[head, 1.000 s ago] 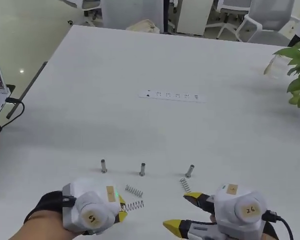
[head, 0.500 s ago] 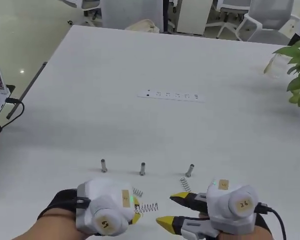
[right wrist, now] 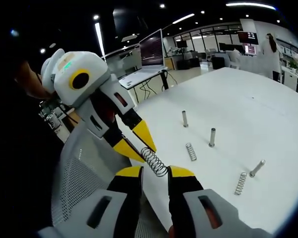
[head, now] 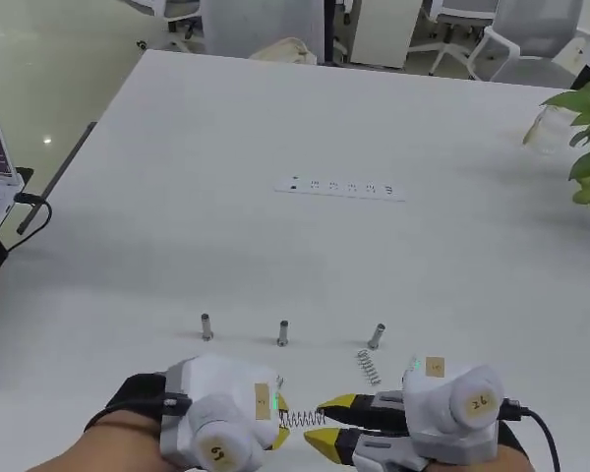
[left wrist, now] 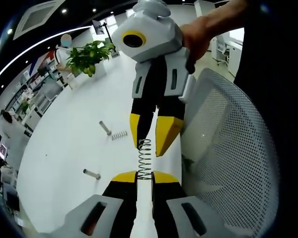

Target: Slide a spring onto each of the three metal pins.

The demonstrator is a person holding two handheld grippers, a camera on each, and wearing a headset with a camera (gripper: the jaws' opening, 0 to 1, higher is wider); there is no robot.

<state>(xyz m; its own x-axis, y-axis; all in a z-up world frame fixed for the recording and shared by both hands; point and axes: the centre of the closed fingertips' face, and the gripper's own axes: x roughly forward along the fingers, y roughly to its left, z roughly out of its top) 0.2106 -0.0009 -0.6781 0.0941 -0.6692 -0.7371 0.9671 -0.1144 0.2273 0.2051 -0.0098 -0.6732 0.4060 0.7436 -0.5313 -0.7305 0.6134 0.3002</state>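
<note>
Spring (left wrist: pixel 145 158) by the tabletop's (head: pixel 275 118) near edge: one end clamped in the left hand-held gripper (left wrist: pixel 144 176), the other between the right hand-held gripper's (right wrist: pixel 155 172) parted jaws.

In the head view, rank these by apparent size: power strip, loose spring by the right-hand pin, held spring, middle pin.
1. power strip, clearly largest.
2. loose spring and held spring: about alike. The held one is nearer the camera and partly hidden, so I won't rank them.
3. middle pin, smallest.
</note>
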